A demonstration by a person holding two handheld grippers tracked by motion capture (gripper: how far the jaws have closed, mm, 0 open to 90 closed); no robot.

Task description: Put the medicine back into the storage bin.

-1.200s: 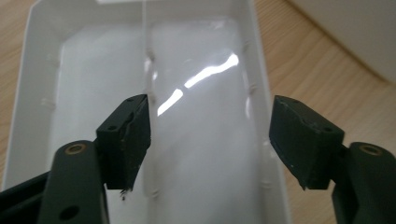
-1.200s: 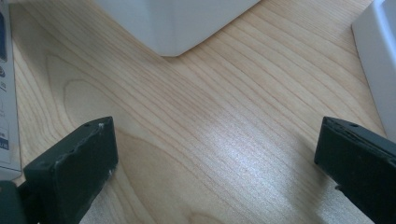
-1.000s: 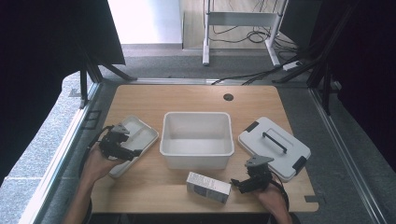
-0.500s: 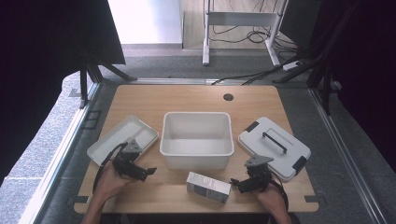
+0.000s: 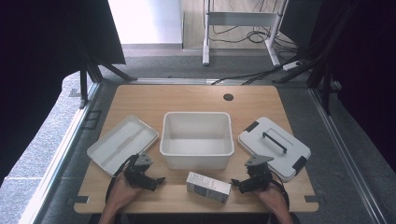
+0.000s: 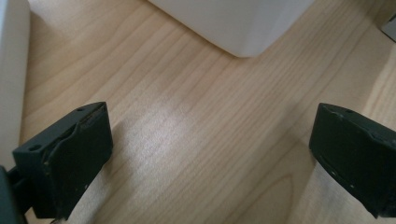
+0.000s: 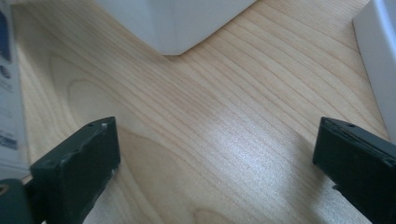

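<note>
A white open bin (image 5: pixel 197 141) stands mid-table; one of its corners (image 6: pixel 243 28) shows in the left gripper view and another (image 7: pixel 173 28) in the right gripper view. In front of it lies a small white printed box (image 5: pixel 208 186), its edge (image 7: pixel 8 93) at the left of the right gripper view. My left gripper (image 5: pixel 154 181) rests open near the front edge, left of the box, with bare wood between its jaws (image 6: pixel 205 154). Right of the box my right gripper (image 5: pixel 236 183) is open too, holding nothing (image 7: pixel 215 158).
A shallow white tray (image 5: pixel 122 143) lies left of the bin. A white lid with a grey handle (image 5: pixel 274 147) lies to the bin's right, close behind the right gripper. A cable hole (image 5: pixel 228 97) sits at the table's far side.
My left gripper has come off the white tray and moved toward the front edge and to the right. The right gripper has stayed put.
</note>
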